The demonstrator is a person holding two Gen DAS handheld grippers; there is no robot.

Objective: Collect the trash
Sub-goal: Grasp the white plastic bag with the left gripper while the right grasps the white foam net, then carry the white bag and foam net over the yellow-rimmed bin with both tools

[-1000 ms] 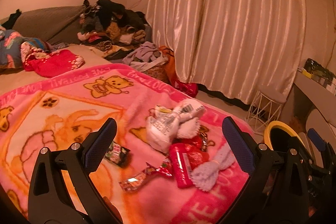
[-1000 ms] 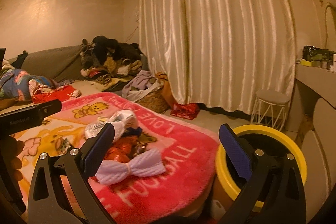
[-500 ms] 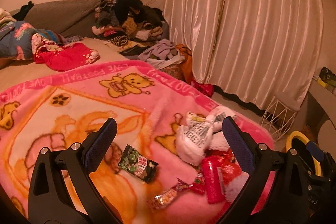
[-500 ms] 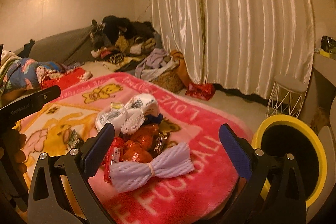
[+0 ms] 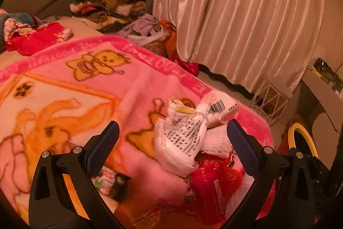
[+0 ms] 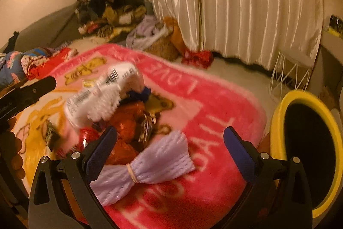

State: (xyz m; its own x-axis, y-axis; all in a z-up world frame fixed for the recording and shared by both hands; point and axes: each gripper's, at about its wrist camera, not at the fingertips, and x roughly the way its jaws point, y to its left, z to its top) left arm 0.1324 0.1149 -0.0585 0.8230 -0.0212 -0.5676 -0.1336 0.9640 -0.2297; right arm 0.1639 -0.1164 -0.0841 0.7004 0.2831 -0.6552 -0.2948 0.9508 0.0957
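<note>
I see both tongs spread wide and empty: left tongs [image 5: 171, 138] over the white printed bag [image 5: 182, 138], right tongs [image 6: 169, 143] over the lilac foam net [image 6: 150, 166]. The trash pile lies on the pink blanket [image 6: 214, 104], beside the yellow-rimmed bin [image 6: 276, 121].

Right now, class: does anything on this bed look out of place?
Yes. A heap of trash sits on the pink blanket: a knotted white bag, red wrappers and a tied foam net. The yellow bin stands right beside the bed.

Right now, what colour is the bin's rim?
Yellow, around a black inside; the bin shows best in the right wrist view.
</note>
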